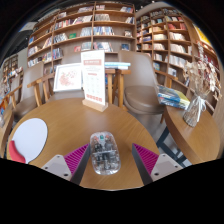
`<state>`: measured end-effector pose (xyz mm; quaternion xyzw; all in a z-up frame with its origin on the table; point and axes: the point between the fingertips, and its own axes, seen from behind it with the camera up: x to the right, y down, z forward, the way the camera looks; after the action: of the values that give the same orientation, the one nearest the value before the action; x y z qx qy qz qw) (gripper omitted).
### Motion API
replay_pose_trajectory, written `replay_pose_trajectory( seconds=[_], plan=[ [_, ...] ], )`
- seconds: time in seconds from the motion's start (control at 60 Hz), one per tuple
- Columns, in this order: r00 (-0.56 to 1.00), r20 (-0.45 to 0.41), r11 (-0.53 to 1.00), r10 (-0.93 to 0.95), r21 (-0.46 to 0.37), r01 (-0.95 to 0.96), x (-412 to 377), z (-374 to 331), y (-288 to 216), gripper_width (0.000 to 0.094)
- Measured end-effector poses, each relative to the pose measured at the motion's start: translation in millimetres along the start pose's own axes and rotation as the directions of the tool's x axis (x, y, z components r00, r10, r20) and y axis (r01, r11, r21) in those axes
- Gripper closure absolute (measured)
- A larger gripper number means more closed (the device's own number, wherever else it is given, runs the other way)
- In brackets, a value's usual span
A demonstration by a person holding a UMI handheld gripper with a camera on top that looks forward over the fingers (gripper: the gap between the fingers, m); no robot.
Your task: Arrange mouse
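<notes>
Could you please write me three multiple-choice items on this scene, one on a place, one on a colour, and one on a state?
1. Where is the mouse?
A. On the table, between the fingers
B. On a bookshelf
C. On a chair

2. What colour are the gripper pads?
A. Green
B. Magenta
C. Yellow

3. How do the fingers stand?
A. Shut on the mouse
B. Shut on a book
C. Open, with gaps beside the mouse

Answers: 1 A, the mouse lies on the wooden top between the fingers. 2 B, both inner pads show magenta. 3 C, bare table shows at either side of the mouse.
</notes>
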<state>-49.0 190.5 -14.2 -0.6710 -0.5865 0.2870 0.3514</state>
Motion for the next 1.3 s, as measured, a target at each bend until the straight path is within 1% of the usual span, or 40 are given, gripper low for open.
replay_pose_trajectory(
  seconds=[0.15, 0.2, 0.283, 0.317, 0.35, 0.383, 0.417, 0.45, 0.517, 0.583, 0.633, 0.717, 0.8, 0.917, 1.05, 1.217, 1.3],
  plan=[
    [1.000, -0.006, 1.000, 0.009, -0.001, -0.009, -1, 9, -6, 0.0109],
    [1.000, 0.000, 1.000, 0.007, 0.001, -0.007, -2, 12, -8, 0.0147],
    [1.000, 0.017, 1.000, 0.003, 0.003, -0.003, -8, 14, -9, 0.0273],
    [1.000, 0.030, 1.000, -0.011, 0.003, 0.011, -12, 15, -10, 0.0484],
    [1.000, 0.019, 1.000, -0.014, 0.003, 0.014, -11, 14, -11, 0.0492],
    [1.000, 0.026, 1.000, -0.012, -0.011, 0.012, -14, 13, -11, 0.0513],
    [0.999, 0.047, 1.000, 0.004, -0.024, -0.003, -20, 10, -11, 0.0515],
    [0.997, 0.063, 0.999, 0.044, -0.017, -0.043, -24, 2, -19, 0.0513],
    [0.995, 0.066, 0.997, 0.071, 0.013, -0.072, -31, -20, -39, 0.0522],
    [0.996, 0.068, 0.995, 0.061, 0.069, -0.066, -49, -44, -66, 0.0523],
    [0.995, 0.085, 0.994, 0.044, 0.095, -0.052, -71, -59, -86, 0.0521],
    [0.988, 0.149, 0.988, 0.044, 0.142, -0.065, -122, -80, -107, 0.0521],
    [0.981, 0.188, 0.981, 0.049, 0.175, -0.082, -176, -84, -121, 0.0520],
    [0.971, 0.232, 0.986, 0.047, 0.144, -0.083, -244, -70, -110, 0.0520],
    [0.974, 0.226, 0.994, 0.005, 0.105, -0.029, -297, -42, -77, 0.0521],
    [0.980, 0.199, 1.000, -0.002, 0.012, 0.000, -325, -15, -28, 0.0523],
    [0.985, 0.174, 1.000, -0.011, 0.000, 0.012, -325, -6, -15, 0.0516]
  ],
)
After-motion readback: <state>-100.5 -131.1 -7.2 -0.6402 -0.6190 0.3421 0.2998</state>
